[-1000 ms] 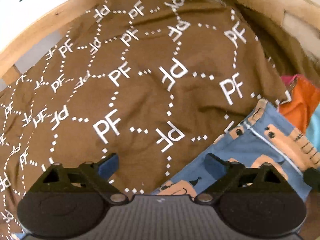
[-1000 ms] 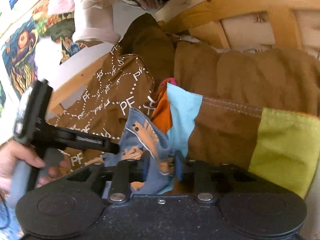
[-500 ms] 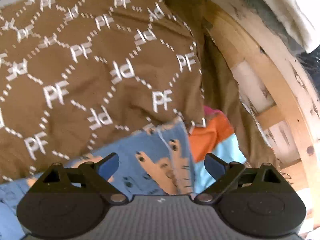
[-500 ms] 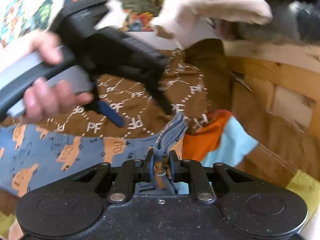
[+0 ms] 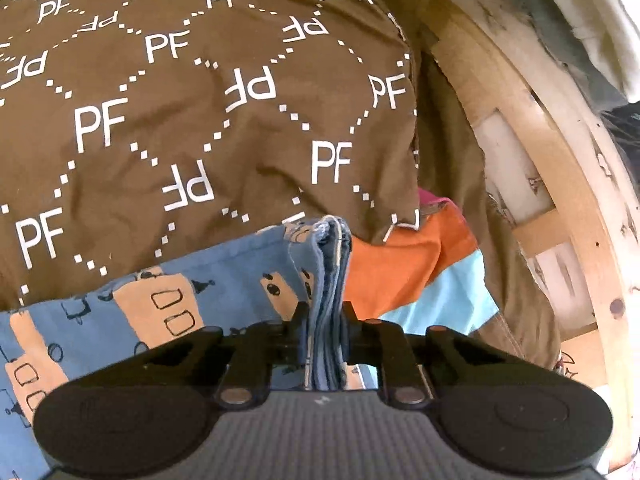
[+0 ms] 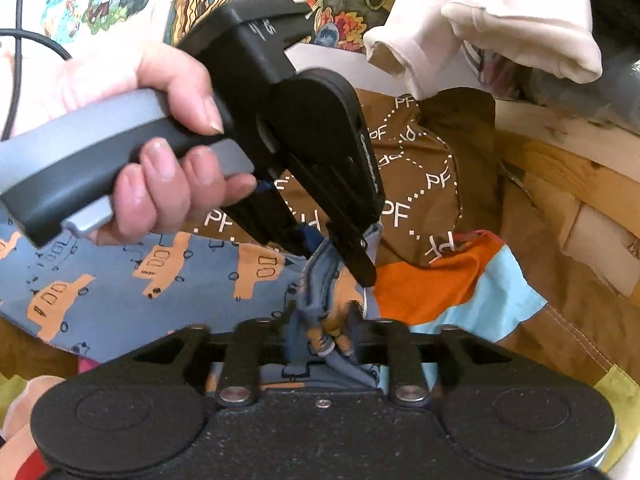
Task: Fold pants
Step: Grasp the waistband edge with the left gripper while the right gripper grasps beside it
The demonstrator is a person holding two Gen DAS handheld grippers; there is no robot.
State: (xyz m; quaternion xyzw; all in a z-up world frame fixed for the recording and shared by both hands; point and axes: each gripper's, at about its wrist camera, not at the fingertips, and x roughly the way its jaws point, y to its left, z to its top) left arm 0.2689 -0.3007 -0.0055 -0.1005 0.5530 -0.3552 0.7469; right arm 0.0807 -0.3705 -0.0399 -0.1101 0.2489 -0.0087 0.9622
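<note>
Left claw [image 5: 324, 320], jaws just closing, is pinching the bunched edge of the blue truck-print pants [image 5: 120, 320]. Right claw [image 6: 322, 320], jaws just opening, is loosening around that bunch. Pants are lying lengthwise toward frame left, over the brown PF-print cloth [image 5: 200, 120].

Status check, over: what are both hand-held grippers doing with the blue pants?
Left hand-held gripper just closed, pinching blue pants bunched edge. Right hand-held gripper just opening, edge loose between jaws. Brown PF cloth alongside.
</note>
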